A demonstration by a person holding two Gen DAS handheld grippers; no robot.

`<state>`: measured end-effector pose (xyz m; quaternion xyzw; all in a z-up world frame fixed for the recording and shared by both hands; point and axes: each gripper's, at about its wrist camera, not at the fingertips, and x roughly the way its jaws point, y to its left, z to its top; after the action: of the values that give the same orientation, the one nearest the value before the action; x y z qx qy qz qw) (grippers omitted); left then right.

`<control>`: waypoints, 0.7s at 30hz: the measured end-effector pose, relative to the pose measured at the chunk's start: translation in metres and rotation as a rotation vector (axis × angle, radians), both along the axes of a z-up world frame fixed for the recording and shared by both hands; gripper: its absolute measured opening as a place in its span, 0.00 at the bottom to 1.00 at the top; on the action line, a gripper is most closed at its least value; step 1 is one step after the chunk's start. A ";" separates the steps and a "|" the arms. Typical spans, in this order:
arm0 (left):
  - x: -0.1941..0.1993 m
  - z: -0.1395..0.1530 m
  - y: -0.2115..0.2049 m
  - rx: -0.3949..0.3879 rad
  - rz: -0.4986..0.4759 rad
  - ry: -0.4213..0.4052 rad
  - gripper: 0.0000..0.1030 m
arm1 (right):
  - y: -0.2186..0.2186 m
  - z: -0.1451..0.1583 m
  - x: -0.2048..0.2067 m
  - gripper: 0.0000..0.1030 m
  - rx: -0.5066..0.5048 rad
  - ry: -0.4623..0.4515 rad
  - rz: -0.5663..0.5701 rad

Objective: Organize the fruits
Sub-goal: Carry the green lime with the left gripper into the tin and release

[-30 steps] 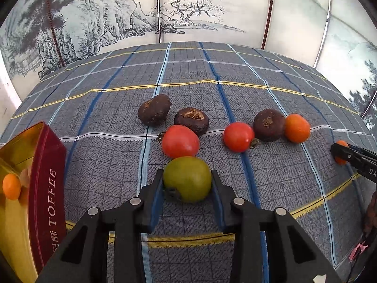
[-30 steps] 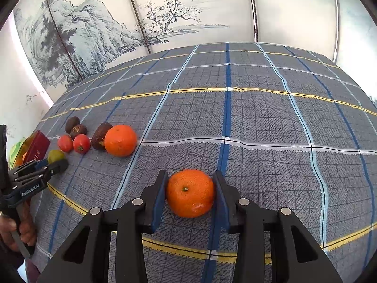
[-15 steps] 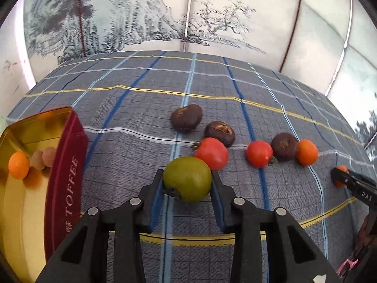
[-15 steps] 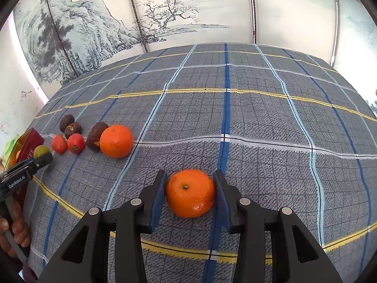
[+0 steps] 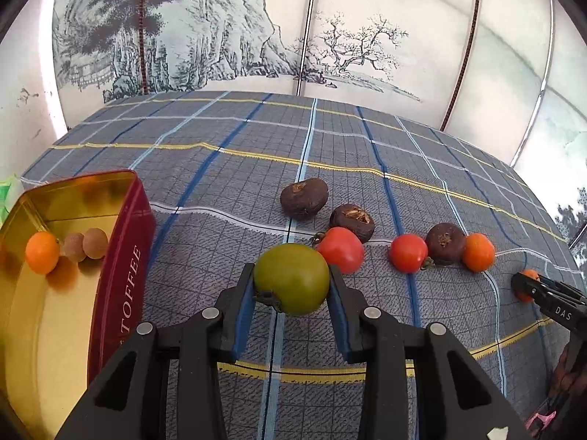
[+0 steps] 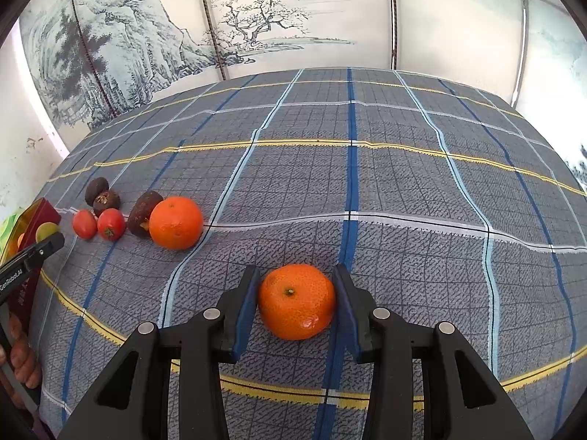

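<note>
While clamped, green tomato [image 5: 291,278] sits between left gripper [image 5: 291,286] fingers [image 5: 244,304].

Plaid tablecloth [image 6: 403,190] (blue-grey); ink landscape screen [image 5: 227,36] behind.

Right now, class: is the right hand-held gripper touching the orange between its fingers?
Apart. In the right wrist view, cloth shows between the orange and both pads of the right hand-held gripper; the orange rests on the checked tablecloth.
</note>
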<state>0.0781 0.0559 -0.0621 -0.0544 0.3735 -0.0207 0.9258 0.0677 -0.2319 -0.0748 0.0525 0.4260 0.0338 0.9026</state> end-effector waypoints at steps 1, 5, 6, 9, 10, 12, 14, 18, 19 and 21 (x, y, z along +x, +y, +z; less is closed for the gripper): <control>-0.001 0.001 -0.001 0.007 0.002 -0.004 0.32 | 0.000 0.000 0.001 0.41 -0.004 0.001 0.000; -0.010 0.005 0.000 0.011 0.007 -0.037 0.32 | 0.004 0.000 0.002 0.43 -0.028 0.004 0.003; -0.014 0.007 0.000 0.014 0.012 -0.053 0.32 | 0.004 -0.001 0.002 0.43 -0.033 0.004 0.004; -0.023 0.009 0.000 0.046 0.021 -0.062 0.32 | 0.006 -0.001 0.002 0.43 -0.041 0.005 0.003; -0.027 0.010 0.000 0.056 0.023 -0.060 0.32 | 0.006 -0.001 0.002 0.43 -0.043 0.005 0.004; -0.034 0.014 0.004 0.054 0.027 -0.054 0.32 | 0.007 -0.001 0.002 0.43 -0.049 0.006 0.004; -0.041 0.018 0.008 0.048 0.028 -0.051 0.32 | 0.008 -0.001 0.003 0.43 -0.057 0.007 0.005; -0.064 0.037 0.020 0.043 0.041 -0.067 0.32 | 0.009 -0.001 0.003 0.44 -0.067 0.008 0.007; -0.071 0.041 0.024 0.045 0.049 -0.076 0.32 | 0.009 -0.001 0.003 0.44 -0.068 0.008 0.008; -0.083 0.050 0.032 0.037 0.065 -0.087 0.32 | 0.010 -0.002 0.002 0.45 -0.071 0.008 0.009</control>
<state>-0.0052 0.0877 -0.0120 -0.0484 0.3311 0.0141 0.9423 0.0701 -0.2224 -0.0766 0.0186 0.4308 0.0225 0.9020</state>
